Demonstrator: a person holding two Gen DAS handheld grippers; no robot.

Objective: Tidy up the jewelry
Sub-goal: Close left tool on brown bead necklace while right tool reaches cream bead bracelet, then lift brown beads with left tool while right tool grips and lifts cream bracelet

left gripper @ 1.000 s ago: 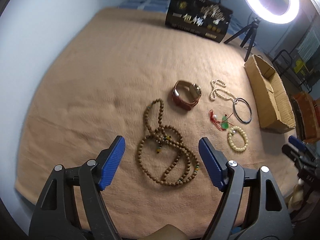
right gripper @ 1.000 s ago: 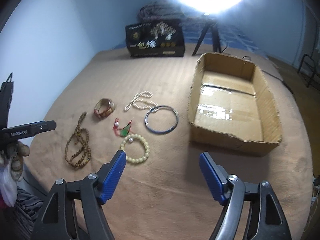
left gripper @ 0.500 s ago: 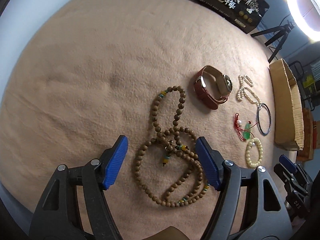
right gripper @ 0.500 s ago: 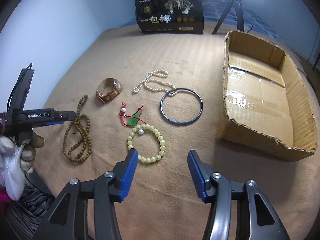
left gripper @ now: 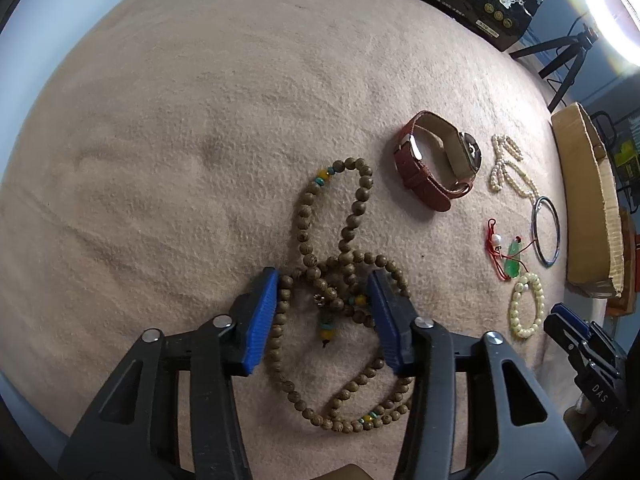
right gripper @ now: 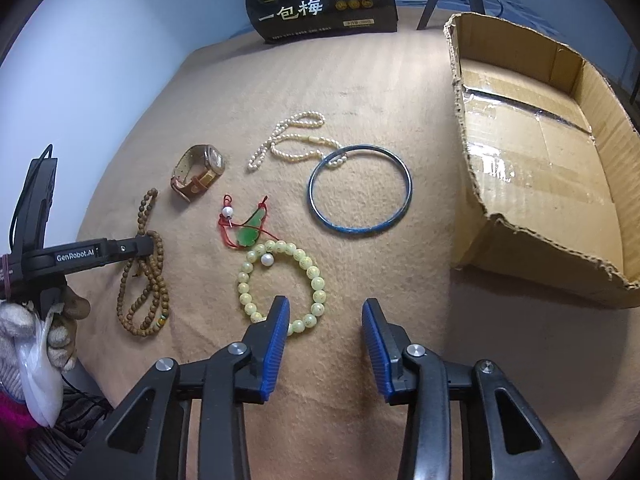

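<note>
A long brown wooden bead necklace (left gripper: 301, 236) lies coiled on the tan cloth. My left gripper (left gripper: 323, 280) points down over it, jaws closing, with the knotted middle strands loose between the blue pads. The right wrist view shows that gripper (right gripper: 120, 248) side-on over the necklace (right gripper: 154, 280). A pale yellow-green bead bracelet (right gripper: 319, 282) lies in front of my right gripper (right gripper: 326, 304). Its jaws are closing; the left finger (right gripper: 274, 340) overlaps the bracelet's near arc, and a few beads sit inside the gap, unpressed.
On the cloth lie a brown-strap watch (right gripper: 198, 174), a pearl strand (right gripper: 296, 140), a blue bangle (right gripper: 360, 231) and a jade pendant on red cord (right gripper: 248, 236). An open cardboard box (right gripper: 540, 140) stands at the right, a black printed box (right gripper: 320, 4) at the back.
Both grippers have sunk toward the cloth and their jaws have narrowed. The left came down astride the wooden necklace. The right moved in on the pale bracelet.
</note>
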